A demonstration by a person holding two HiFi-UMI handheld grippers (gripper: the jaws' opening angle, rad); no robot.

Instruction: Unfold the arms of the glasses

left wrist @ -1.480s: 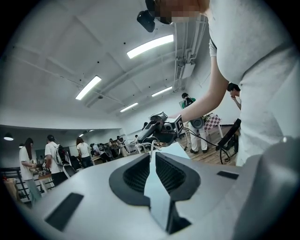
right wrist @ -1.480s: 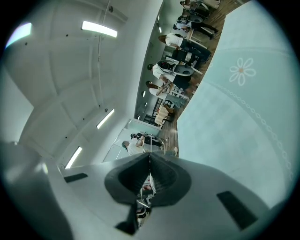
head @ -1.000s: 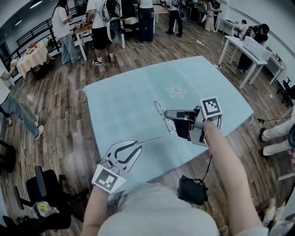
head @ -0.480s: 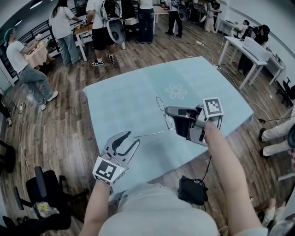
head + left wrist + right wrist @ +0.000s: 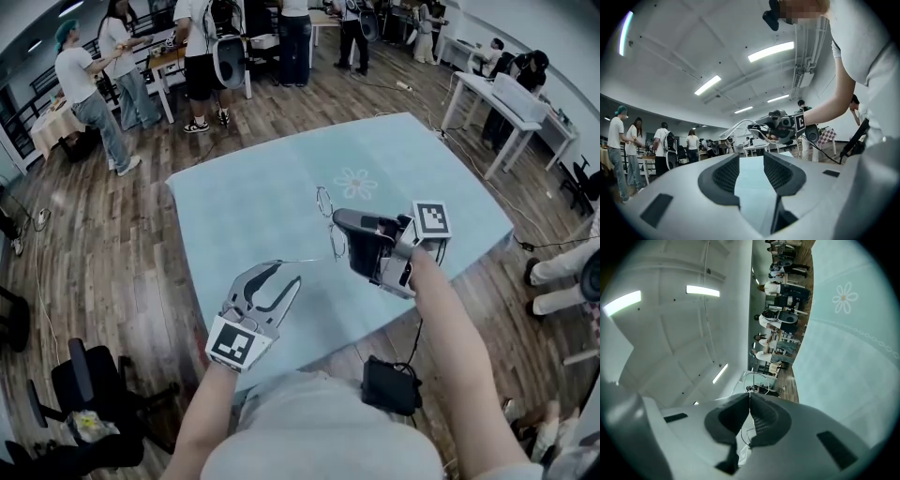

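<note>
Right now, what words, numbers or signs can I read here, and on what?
No readable word, brand or number in any view.
Square black-and-white code patterns, not letters: on the cube of the left tongs and the cube of the right tongs.
On the tablecloth: a flower print, no lettering.

The thin wire-framed glasses (image 5: 326,201) with clear lenses are held over the pale blue table (image 5: 244,206), pinched in the right gripper (image 5: 340,225). One slender arm is swung out leftward.

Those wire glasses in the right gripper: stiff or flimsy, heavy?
Probably very light: the glasses are thin wire. Likely flexible, easily bent; one arm juts out unsupported. Pinched at one spot by the right gripper, they may pivot.
</note>
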